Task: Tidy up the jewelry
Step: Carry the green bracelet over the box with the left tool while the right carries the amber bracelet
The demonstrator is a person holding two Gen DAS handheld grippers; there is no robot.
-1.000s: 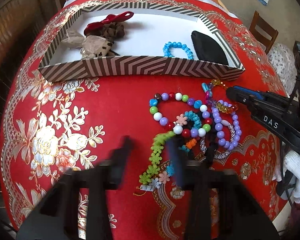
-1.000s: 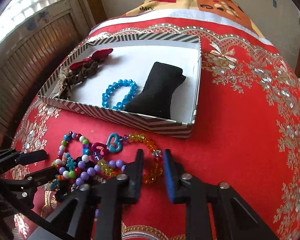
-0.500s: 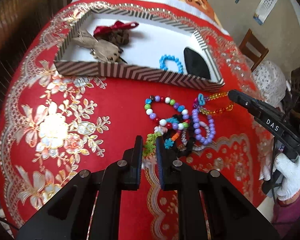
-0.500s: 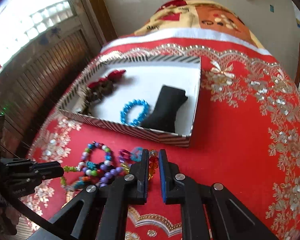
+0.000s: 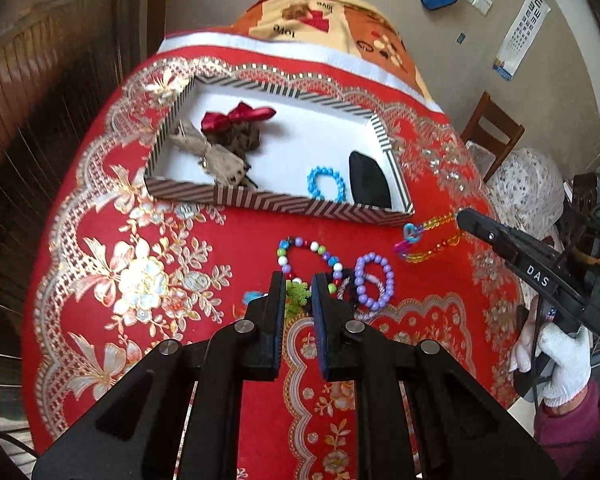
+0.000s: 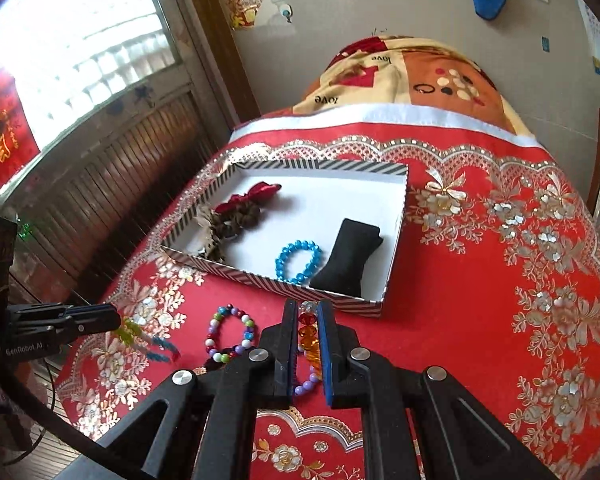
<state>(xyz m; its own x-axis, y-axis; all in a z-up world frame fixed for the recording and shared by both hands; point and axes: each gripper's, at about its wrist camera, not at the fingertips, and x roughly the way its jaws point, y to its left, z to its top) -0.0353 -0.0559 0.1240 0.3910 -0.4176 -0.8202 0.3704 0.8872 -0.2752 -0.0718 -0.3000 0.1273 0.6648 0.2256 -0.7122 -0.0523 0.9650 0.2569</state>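
Note:
My left gripper (image 5: 297, 285) is shut on a green flower-bead strand (image 5: 298, 298), lifted off the red tablecloth (image 5: 132, 264); in the right wrist view the strand (image 6: 134, 334) dangles from that gripper (image 6: 114, 320). My right gripper (image 6: 307, 312) is shut on an amber bead strand (image 6: 309, 336). The left wrist view shows that strand (image 5: 432, 226) hanging from the right gripper (image 5: 462, 216), with small heart charms (image 5: 410, 236) at its end. A multicolour bead bracelet (image 5: 308, 254) and a purple one (image 5: 374, 282) lie on the cloth. Behind them stands the striped box (image 5: 284, 204).
The box (image 6: 260, 278) holds a blue bead bracelet (image 6: 298, 260), a black cushion (image 6: 348, 256) and a red-bowed scrunchie (image 6: 246, 204). A person's white-gloved hand (image 5: 560, 360) holds the right tool. A wooden chair (image 5: 496, 132) stands to the right, and wood panelling (image 6: 112, 184) to the left.
Both grippers closed on their strands and rose away from the table. The green strand and the amber strand came up out of the bracelet pile with them.

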